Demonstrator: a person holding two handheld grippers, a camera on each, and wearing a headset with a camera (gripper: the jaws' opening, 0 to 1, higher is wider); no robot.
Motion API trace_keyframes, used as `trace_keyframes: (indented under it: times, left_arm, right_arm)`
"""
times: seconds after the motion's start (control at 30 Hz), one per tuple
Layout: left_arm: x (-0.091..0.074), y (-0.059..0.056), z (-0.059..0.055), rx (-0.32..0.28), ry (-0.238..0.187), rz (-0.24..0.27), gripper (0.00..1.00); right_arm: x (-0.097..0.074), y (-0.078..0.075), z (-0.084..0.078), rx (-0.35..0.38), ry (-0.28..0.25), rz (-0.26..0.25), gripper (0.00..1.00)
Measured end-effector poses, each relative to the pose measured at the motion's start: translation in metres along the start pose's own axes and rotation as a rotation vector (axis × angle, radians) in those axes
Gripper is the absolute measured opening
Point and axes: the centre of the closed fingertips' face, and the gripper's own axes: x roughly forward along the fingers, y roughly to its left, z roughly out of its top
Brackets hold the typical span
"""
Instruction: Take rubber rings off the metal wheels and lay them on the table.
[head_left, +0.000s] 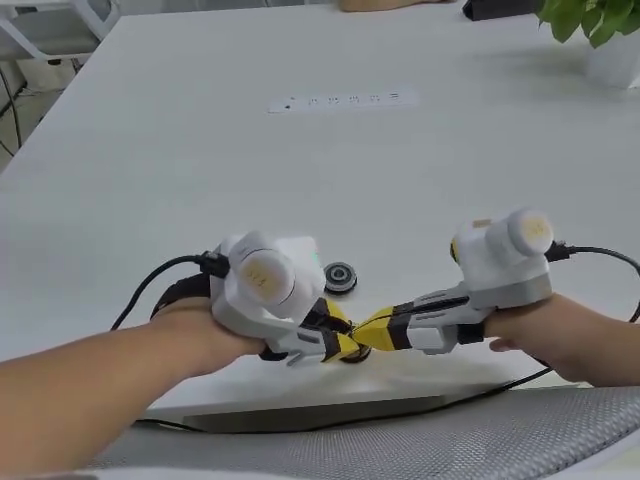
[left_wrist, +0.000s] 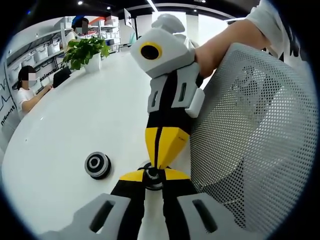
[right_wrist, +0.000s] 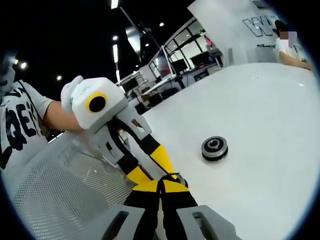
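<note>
Where tips meet: wheel (left_wrist: 153, 180) clamped in left gripper (left_wrist: 153, 174) fingers, narrow.
Right gripper (right_wrist: 160, 187): fingers nipped tight on ring (right_wrist: 173, 176), head-on, opp. side.

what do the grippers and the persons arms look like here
The left gripper and right gripper match: light grey bodies, black jaws, yellow tips. A black cable trails from the left one, and a second black cable from the right. The person wears a short-sleeved grey T-shirt with dark lettering.
</note>
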Motion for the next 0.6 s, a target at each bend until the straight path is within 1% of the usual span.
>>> trace_keyframes:
  times: [0.07, 0.3, 0.4, 0.6]
  left_arm:
    - [-0.0002, 0.0001, -0.0002, 0.000, -0.001, 0.001, 0.07]
    - [-0.0001, 0.0002, 0.0000, -0.012, -0.004, 0.003, 0.07]
    - [-0.0001, 0.0006, -0.0001, -0.018, -0.003, 0.003, 0.08]
    - [-0.0003, 0.0015, 0.0006, 0.022, 0.015, 0.003, 0.09]
  right_arm:
    - [0.0003, -0.0019, -0.0022, -0.022, 0.007, -0.012, 0.00]
    - [0.0003, -0.0038, -0.0015, -0.054, 0.015, -0.032, 0.00]
    - [-0.0005, -0.0043, 0.0011, -0.051, 0.003, -0.035, 0.00]
    - [-0.0047, -0.0099, 0.0055, -0.047, -0.013, -0.040, 0.00]
